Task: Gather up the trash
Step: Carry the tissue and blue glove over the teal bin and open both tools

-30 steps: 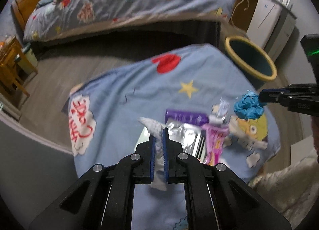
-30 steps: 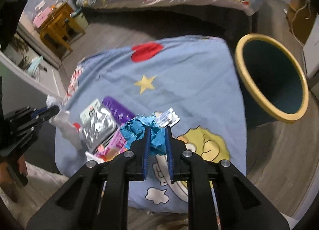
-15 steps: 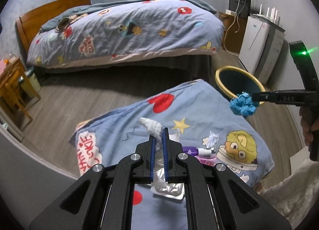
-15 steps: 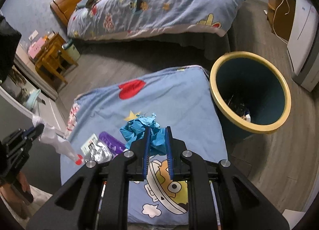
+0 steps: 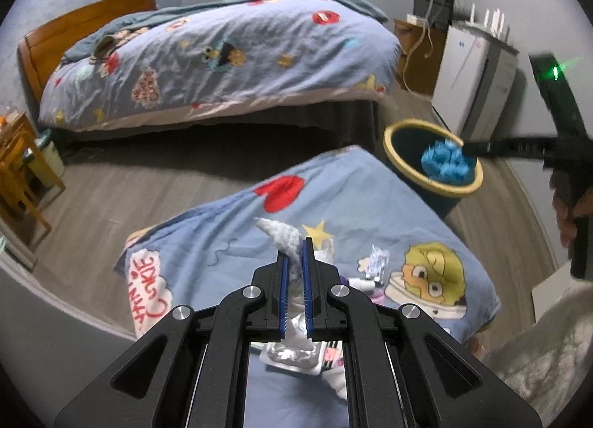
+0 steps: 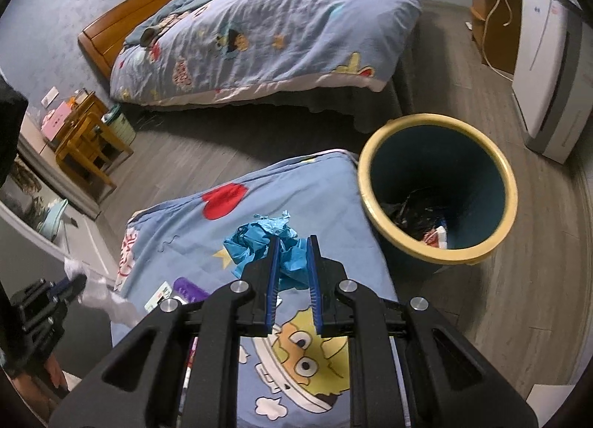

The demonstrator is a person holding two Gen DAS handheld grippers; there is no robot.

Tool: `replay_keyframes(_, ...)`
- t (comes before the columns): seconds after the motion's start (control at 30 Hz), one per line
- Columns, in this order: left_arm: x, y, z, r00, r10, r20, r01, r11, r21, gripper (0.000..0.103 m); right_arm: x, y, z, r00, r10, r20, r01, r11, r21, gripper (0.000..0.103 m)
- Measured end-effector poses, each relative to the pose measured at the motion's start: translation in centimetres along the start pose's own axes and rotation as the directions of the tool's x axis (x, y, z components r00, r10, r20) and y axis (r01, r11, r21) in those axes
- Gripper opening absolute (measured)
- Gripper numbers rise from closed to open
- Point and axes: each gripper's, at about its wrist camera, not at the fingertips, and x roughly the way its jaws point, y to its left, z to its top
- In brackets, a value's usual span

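Note:
My left gripper (image 5: 295, 246) is shut on a white crumpled tissue (image 5: 281, 237) and holds it above the blue cartoon cloth (image 5: 229, 228). My right gripper (image 6: 292, 242) is shut on a crumpled blue wad (image 6: 259, 239); in the left wrist view the wad (image 5: 444, 163) hangs over the rim of the dark bin with a yellow rim (image 5: 393, 139). The bin (image 6: 507, 183) stands on the floor right of the cloth and holds dark trash. A foil packet (image 5: 292, 354), a clear wrapper (image 5: 378, 257) and a purple packet (image 6: 189, 289) lie on the cloth.
A bed with a cartoon duvet (image 5: 222, 57) stands behind across grey wood flooring. A white appliance (image 6: 545, 68) and a wooden cabinet (image 6: 493, 16) are at the back right. Wooden stools (image 6: 85, 142) stand at the left.
Both grippers have lifted. The right one has carried the blue wad rightward from above the cloth to the bin's rim. The left one has held the tissue throughout.

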Motion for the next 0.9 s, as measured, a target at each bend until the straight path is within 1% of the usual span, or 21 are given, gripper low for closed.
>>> replay_keyframes(0.13,1.4,-1.4,-0.3,0.999,0.002,-0.047,0.000,0.999,0.044,0.008,-0.7,-1.7,0.5,1.000,-0.008,0.021,0.007,0.999,0.033,0.014)
replay_keyframes(0.43,2.6,-4.4,1.4,0.999,-0.022,-0.046,0.027,0.996,0.091,0.008,-1.4,-5.9,1.9,0.999,-0.005,0.053,-0.002,0.993,0.120,0.014)
replay_keyframes(0.57,3.1,-5.3,2.8,0.999,-0.035,-0.042,0.039,0.995,0.091,0.008,-1.7,-7.3,2.6,0.997,-0.003,0.072,-0.008,0.989,0.146,0.014)
replay_keyframes(0.7,3.8,-6.4,5.2,0.998,-0.059,-0.024,0.061,0.994,0.090,0.008,-2.1,-8.7,3.2,0.995,0.005,0.097,-0.023,0.982,0.186,0.014)
replay_keyframes(0.9,5.0,-9.1,8.0,0.995,-0.096,-0.008,0.096,0.987,0.130,0.008,-2.3,-11.4,4.0,0.994,-0.005,0.111,-0.021,0.971,0.239,0.014)
